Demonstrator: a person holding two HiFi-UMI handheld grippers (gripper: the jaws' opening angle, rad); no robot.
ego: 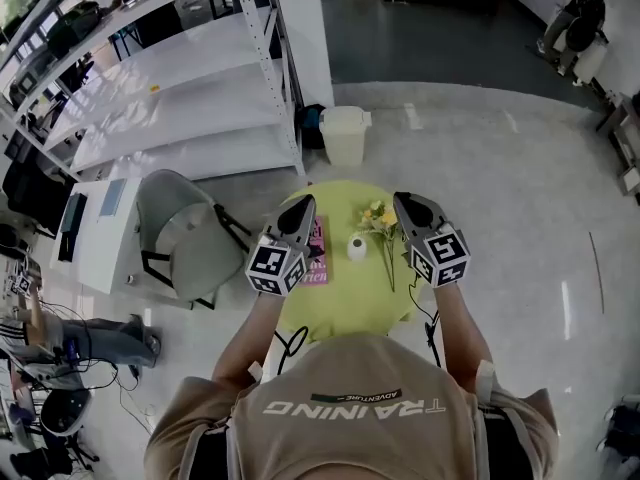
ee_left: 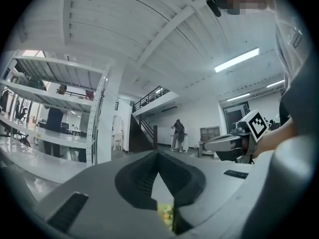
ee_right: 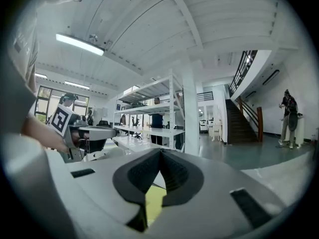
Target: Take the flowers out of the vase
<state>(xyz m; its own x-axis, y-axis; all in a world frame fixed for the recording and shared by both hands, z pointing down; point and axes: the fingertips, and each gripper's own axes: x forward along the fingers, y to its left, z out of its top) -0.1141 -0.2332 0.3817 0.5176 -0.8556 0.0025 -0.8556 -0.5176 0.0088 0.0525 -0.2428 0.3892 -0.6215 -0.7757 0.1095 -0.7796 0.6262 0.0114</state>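
Note:
A small white vase (ego: pixel 357 247) stands near the middle of the round yellow-green table (ego: pixel 340 313). Just right of it lie yellow flowers (ego: pixel 379 216), their thin stems running toward the near edge; I cannot tell whether they touch the vase. Both grippers are held high above the table and point level. My left gripper (ego: pixel 303 204) is left of the vase, shut and empty (ee_left: pixel 158 153); a bit of the flowers (ee_left: pixel 167 214) shows under its jaws. To the right, my right gripper (ego: pixel 403 200) is also shut with nothing in it (ee_right: pixel 160 151).
A pink book (ego: pixel 316 253) lies on the table left of the vase. A grey chair (ego: pixel 185 233) stands to the left, a white bin (ego: pixel 345 133) beyond the table, white shelving (ego: pixel 170 88) at the back left. A person (ee_right: pixel 288 117) stands far off by the stairs.

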